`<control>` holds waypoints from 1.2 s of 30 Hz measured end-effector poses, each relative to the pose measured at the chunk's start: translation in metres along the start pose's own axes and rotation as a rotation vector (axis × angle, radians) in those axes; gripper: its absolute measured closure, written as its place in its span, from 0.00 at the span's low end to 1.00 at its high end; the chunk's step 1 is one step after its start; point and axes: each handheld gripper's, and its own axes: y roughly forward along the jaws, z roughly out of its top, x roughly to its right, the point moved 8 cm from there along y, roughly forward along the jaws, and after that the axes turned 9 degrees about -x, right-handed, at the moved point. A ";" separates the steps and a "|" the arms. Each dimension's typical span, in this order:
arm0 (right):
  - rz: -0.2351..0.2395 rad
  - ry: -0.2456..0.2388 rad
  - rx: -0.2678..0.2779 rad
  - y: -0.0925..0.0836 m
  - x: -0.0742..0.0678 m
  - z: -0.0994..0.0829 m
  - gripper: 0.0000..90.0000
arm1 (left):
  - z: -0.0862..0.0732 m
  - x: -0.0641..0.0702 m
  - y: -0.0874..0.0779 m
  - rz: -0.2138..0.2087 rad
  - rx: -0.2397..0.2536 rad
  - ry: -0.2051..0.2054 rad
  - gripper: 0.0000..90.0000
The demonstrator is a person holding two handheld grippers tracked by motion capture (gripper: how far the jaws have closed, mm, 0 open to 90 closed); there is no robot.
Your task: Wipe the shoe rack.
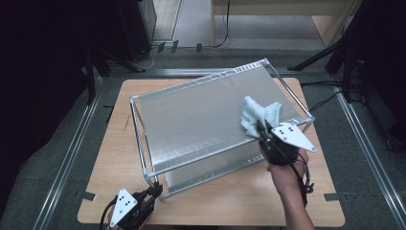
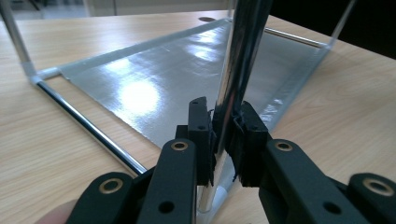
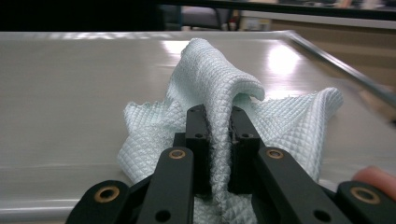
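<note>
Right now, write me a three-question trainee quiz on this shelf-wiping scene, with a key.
1. True or false: the left tongs are clamped on an upright chrome corner post of the silver two-tier metal rack.
2. What do the right tongs grip? A) a sponge B) a pale blue waffle-weave cloth C) a brush
3. Fill in: the cloth rests on the rack's ____ shelf, toward its right end in the high view.

Key
1. True
2. B
3. top
</note>
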 end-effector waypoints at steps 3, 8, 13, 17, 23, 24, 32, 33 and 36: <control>0.066 -0.042 -0.004 0.002 -0.036 -0.002 0.91 | 0.002 0.019 0.007 -0.051 -0.006 0.022 0.89; 0.189 -0.125 -0.015 -0.002 -0.107 -0.009 0.91 | 0.006 0.046 0.019 -0.107 -0.007 0.049 0.89; 0.273 -0.224 -0.019 -0.016 -0.157 -0.013 0.91 | 0.005 0.051 0.022 -0.092 0.003 0.070 0.89; 0.304 -0.233 -0.016 -0.018 -0.152 -0.013 0.91 | 0.005 0.051 0.021 -0.072 -0.003 0.087 0.90; 0.198 -0.145 -0.015 -0.012 -0.087 -0.008 0.91 | 0.003 0.037 0.016 -0.043 0.005 0.072 0.90; 0.179 -0.127 -0.014 -0.011 -0.073 -0.007 0.91 | 0.003 0.034 0.015 -0.038 0.007 0.068 0.89; -0.006 0.023 0.015 -0.012 0.036 -0.005 0.85 | 0.003 0.002 0.011 0.032 0.013 0.018 0.89; -0.024 0.033 0.027 -0.013 0.048 -0.006 0.85 | 0.004 -0.001 0.011 0.039 0.013 0.020 0.89; -0.055 0.090 0.044 -0.017 0.076 -0.007 0.86 | 0.004 -0.004 0.011 0.047 0.014 0.019 0.89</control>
